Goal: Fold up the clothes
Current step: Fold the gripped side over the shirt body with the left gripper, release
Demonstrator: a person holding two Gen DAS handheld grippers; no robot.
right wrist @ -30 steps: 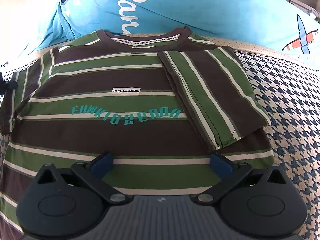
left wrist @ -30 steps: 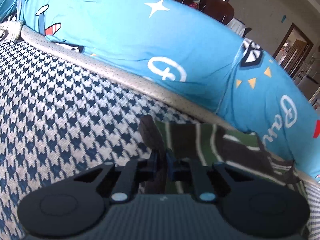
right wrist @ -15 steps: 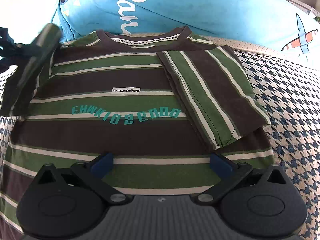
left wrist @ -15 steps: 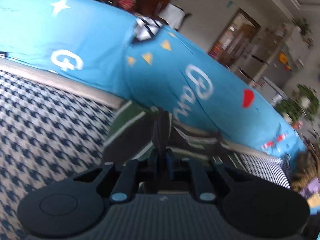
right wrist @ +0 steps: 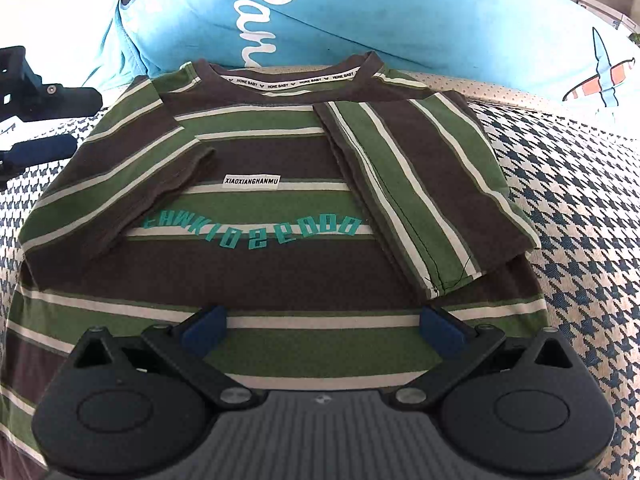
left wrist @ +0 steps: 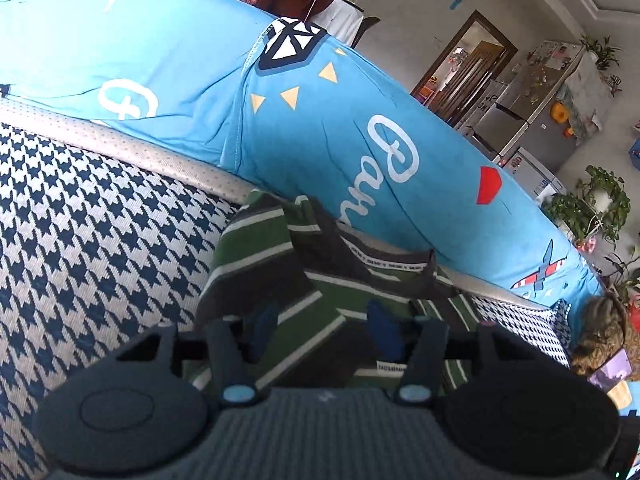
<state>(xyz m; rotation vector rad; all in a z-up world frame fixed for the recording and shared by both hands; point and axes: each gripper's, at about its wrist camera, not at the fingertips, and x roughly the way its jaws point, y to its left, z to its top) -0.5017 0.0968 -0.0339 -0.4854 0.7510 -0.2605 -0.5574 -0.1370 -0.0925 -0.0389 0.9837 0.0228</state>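
Over on the left, the left hand-held gripper hangs at the shirt's shoulder edge, and its jaws are opening. The blue pads stand apart with striped cloth lying under and between them, but neither pad presses on it, so the cloth looks released. The right wrist view shows this gripper as a dark shape at the far left, just beside the shirt's edge.

Next, the left sleeve: it lies folded in across the chest, its hem running diagonally toward the white label. The shirt itself lies face up on the houndstooth sofa seat, collar toward the blue cushion at the back.

Moving right, the right sleeve is folded in too, with a strip of the side panel, its stitched hem pointing down toward the camera. Both sleeves look done.

Nearest us, the right hand-held gripper hovers over the lower body of the shirt, jaws spread wide, nothing between the pads, touching no cloth as far as I can tell.

By my reading, the tuck-in stage is finished. The left fold sits a bit looser than the right. What remains looks like the lengthwise fold: bringing the bottom hem up toward the collar, perhaps in two steps. The hem itself is out of view below the gripper body.
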